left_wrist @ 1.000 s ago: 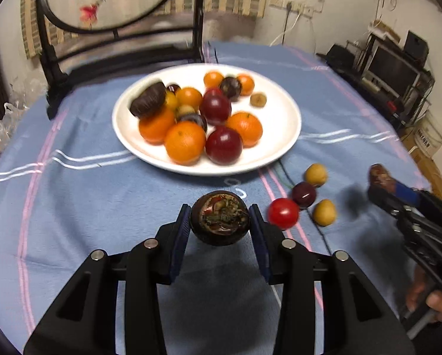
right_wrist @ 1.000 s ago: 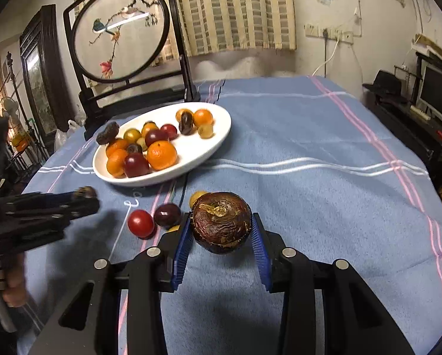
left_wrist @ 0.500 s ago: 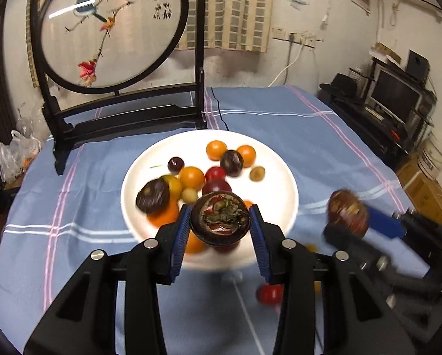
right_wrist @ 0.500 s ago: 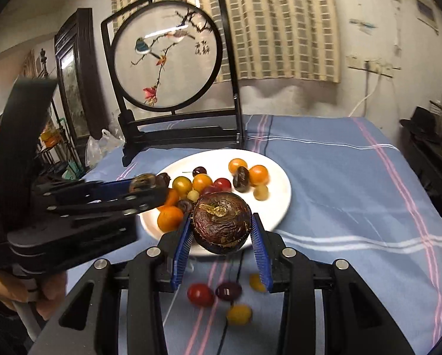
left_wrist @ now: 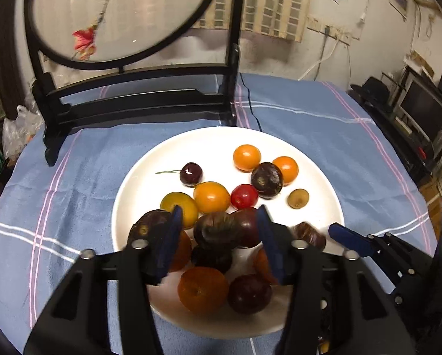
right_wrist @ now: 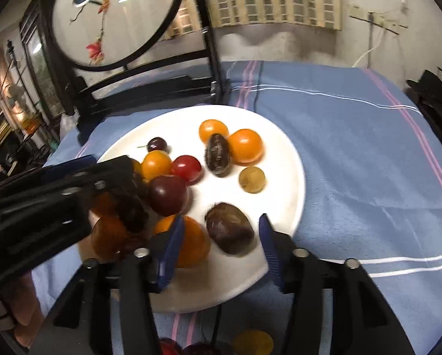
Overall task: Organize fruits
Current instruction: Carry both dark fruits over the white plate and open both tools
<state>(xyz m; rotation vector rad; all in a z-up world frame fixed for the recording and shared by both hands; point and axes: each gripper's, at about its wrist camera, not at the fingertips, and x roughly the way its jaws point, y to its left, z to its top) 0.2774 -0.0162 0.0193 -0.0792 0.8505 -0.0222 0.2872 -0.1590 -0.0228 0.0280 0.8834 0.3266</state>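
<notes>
Blue striped tablecloth (right_wrist: 354, 153), round embroidered screen (left_wrist: 114, 14) behind the white plate (right_wrist: 292, 159). We had both grippers over the plate, jaws wide, nothing clamped. Left gripper (left_wrist: 218, 236) framed a dark mangosteen (left_wrist: 216, 230) atop the pile; right gripper (right_wrist: 219, 238) framed another dark fruit (right_wrist: 230, 232) lying on the plate's near edge — apparently the release step. We judged the next move: lift clear without nudging the pile, then collect the loose fruits (right_wrist: 252, 343) below the plate's near edge.
</notes>
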